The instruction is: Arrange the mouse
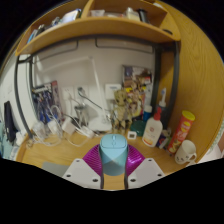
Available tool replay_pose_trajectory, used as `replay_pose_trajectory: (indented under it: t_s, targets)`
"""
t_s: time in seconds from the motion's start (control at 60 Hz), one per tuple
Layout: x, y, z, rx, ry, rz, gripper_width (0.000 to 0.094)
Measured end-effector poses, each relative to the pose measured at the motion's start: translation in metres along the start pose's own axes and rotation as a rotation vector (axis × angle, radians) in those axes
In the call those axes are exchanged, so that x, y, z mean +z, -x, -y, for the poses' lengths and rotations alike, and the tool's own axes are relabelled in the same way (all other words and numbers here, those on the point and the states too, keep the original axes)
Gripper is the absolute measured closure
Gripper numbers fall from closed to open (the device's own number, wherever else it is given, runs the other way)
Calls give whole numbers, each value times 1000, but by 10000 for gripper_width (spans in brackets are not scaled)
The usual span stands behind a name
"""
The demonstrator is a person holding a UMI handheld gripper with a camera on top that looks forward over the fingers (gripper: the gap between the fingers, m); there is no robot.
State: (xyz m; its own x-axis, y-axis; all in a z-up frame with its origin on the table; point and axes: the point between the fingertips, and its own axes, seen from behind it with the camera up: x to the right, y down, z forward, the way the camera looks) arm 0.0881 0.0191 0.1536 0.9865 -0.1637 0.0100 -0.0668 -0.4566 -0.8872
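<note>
Across the top of the frame, a wooden shelf [100,30] loaded with things too blurred and too cut off to name. Below it, a wooden desk [60,155], its near edge hidden behind the tongs. At left centre, a tangle of white cables [62,126] among clear rounded shapes, impossible to sort out. At centre against the pale wall, a small tan figure [122,104], details unclear. At right centre, a white bottle [153,128] with a red top, upright, contents not visible; just right of it an orange and red canister [183,126], label unreadable; lower right, a white mug [186,152] on the desk, inside out of sight. At bottom centre, the gripper [114,166], clenched on a pale blue rounded thing, seemingly the mouse [114,152]: held upright between the purple pads [94,160], both pressing its sides, raised ahead of the desk surface, lower part hidden between the fingers, so buttons and wheel not to be made out.
</note>
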Motion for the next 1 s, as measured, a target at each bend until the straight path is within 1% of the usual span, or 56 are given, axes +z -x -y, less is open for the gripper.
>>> replay_pose_trajectory:
  t_s: [0.067, 0.117, 0.2, 0.283, 0.383, 0.467, 0.483, 0.5, 0.6, 0.633, 0.7, 0.733, 0.767, 0.867, 0.967, 0.983, 1.0]
  targets:
    - [-19, 30, 25, 2, -40, 29, 668]
    - [-29, 57, 34, -2, -56, 60, 667]
    - [-39, 99, 30, -20, -57, 105, 668]
    - [-38, 141, 2, -29, -14, 146, 660]
    - [-27, 172, -48, -53, 63, 173, 663]
    - [-17, 186, -91, -66, 139, 171, 663]
    - [-15, 187, -100, -68, 151, 172, 595]
    - [-13, 188, -108, -70, 164, 172, 639]
    - [-5, 196, -152, -76, 245, 179, 641]
    - [-3, 197, -163, -79, 263, 176, 621]
    - [0, 194, -183, -92, 292, 168, 613]
    - [1, 195, -181, -95, 274, 163, 604]
    - [0, 194, -183, -105, 277, 158, 601]
    - [0, 196, -182, -108, 284, 159, 507]
    - [2, 198, -188, -89, 337, 168, 431]
    - [1, 197, -188, -85, 341, 168, 353]
    - [0, 196, -187, -82, 344, 161, 319]
